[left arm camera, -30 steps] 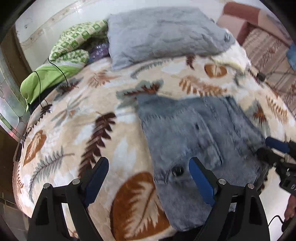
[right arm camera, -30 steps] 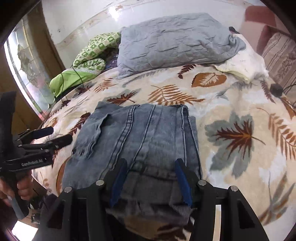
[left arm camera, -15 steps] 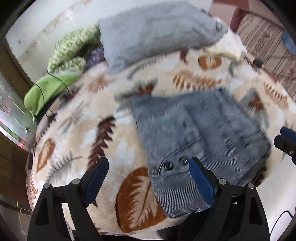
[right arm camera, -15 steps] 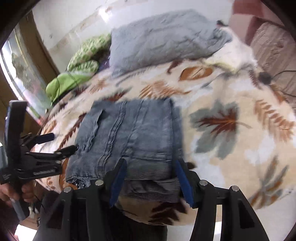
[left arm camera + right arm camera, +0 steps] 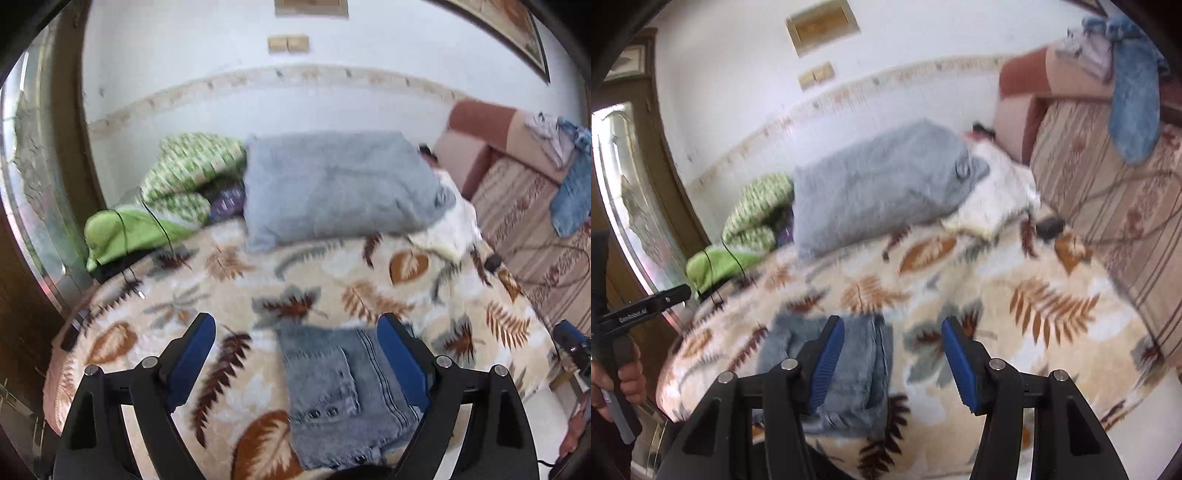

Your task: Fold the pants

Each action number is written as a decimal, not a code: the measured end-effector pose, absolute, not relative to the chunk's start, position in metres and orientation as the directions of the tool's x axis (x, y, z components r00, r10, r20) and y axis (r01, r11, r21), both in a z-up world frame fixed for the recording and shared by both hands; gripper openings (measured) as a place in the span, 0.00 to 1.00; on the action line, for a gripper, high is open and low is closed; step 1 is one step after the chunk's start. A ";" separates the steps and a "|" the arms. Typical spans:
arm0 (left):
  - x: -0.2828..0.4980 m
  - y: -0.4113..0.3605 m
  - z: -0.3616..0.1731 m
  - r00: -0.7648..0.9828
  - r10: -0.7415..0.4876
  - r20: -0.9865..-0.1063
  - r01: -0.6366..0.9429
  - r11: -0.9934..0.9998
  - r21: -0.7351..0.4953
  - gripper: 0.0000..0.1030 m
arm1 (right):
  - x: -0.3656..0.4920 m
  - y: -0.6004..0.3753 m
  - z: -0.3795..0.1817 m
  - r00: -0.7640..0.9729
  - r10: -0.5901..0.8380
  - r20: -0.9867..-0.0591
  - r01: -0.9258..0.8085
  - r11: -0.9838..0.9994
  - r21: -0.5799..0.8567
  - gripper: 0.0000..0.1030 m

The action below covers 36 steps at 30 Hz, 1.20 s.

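The folded grey-blue denim pants [image 5: 343, 391] are lying flat near the front edge of the cream leaf-patterned fleece blanket [image 5: 229, 280] covering the bed. The left gripper [image 5: 295, 354] is hovering above them with its blue-padded fingers spread wide, pinching nothing. The right gripper [image 5: 892, 363] is hanging over the same bundle, its jaws standing partly apart and empty, clear of the cloth. A hand [image 5: 626, 373] is gripping the left tool's handle. Beyond the pants, a grey pillow [image 5: 332, 188] is resting against a green checked quilt [image 5: 188, 170], with a striped sofa [image 5: 1108, 192] sitting beside the bed.
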State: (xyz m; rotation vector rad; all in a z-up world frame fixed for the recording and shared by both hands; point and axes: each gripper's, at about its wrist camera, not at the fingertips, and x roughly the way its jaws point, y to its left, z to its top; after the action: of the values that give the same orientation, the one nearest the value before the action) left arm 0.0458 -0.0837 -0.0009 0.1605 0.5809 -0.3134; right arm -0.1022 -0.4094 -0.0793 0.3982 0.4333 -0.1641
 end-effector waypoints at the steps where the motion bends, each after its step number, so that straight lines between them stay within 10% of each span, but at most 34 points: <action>1: 0.043 -0.081 0.003 0.805 -0.238 -0.543 0.326 0.943 0.070 0.87 | -0.105 -0.408 -0.071 0.910 -0.075 -0.407 0.228 0.912 0.341 0.57; 6: 0.041 -0.065 0.000 0.840 -0.199 -0.504 0.299 0.946 0.124 0.89 | -0.108 -0.394 -0.056 0.943 -0.079 -0.322 0.190 0.925 0.329 0.61; 36: 0.055 -0.014 -0.070 0.805 -0.144 -0.576 0.257 0.959 0.119 0.90 | -0.061 -0.346 -0.092 0.870 -0.055 -0.490 0.184 0.958 0.220 0.61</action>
State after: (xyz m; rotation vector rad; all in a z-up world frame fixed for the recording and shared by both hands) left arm 0.0550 -0.0143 -0.0695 0.1956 0.5985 -0.2159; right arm -0.0607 -0.3462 -0.0917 0.2655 0.5009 -0.1262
